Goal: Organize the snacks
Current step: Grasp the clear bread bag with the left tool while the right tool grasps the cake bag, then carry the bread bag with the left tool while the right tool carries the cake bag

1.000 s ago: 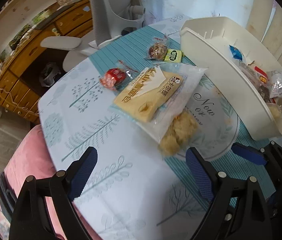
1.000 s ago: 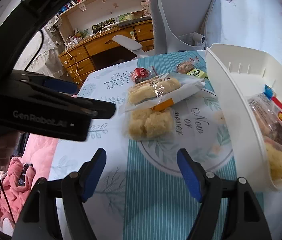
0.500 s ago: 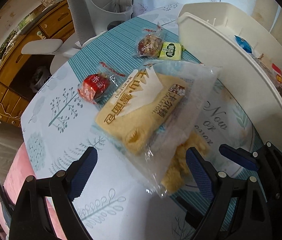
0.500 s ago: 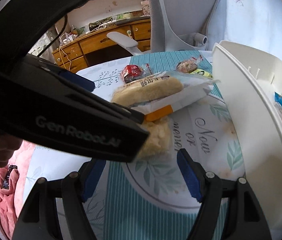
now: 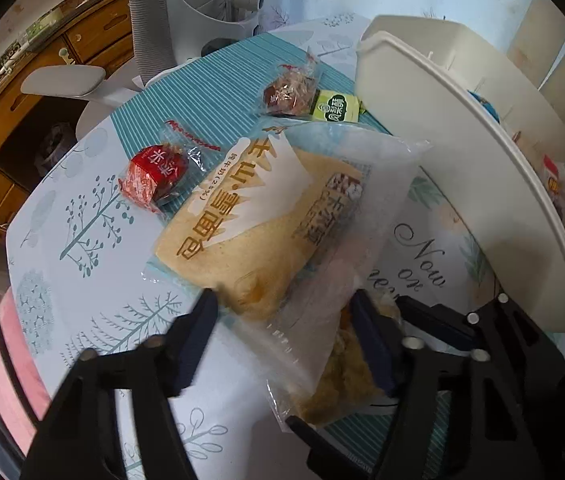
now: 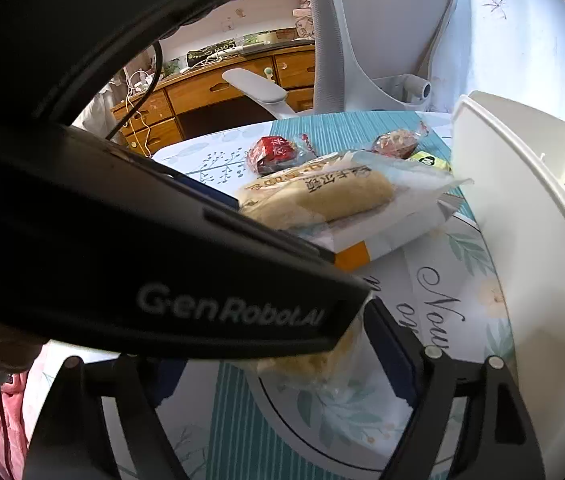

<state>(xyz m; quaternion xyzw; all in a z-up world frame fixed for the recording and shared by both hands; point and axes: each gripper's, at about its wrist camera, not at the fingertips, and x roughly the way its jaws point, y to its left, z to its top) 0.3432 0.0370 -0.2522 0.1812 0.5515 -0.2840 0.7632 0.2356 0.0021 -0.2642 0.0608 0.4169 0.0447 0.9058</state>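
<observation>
A large bread packet [image 5: 258, 236] [image 6: 314, 200] lies on the patterned tablecloth, partly on top of a clear packet of crumbly yellow cake [image 5: 346, 384] [image 6: 314, 364]. My left gripper [image 5: 284, 312] straddles the bread packet's near corner. Its jaws are closing, and the pads sit at the wrapper's edges without squeezing the bread. My right gripper [image 6: 278, 356] straddles the cake packet, jaws opening and pads clear of it. The left gripper's black body hides much of the right wrist view. The white basket [image 5: 462, 184] [image 6: 522, 240] stands just to the right.
A red-wrapped snack [image 5: 158, 172], a brown snack in clear wrap [image 5: 286, 94] and a green sachet [image 5: 336, 106] lie beyond the bread. The basket holds several packets. A grey office chair [image 6: 362, 40] and a wooden desk [image 5: 42, 80] stand past the table's far edge.
Both grippers have come down and forward onto the two packets. The left jaws have narrowed around the bread packet's corner, and the right jaws have widened a little.
</observation>
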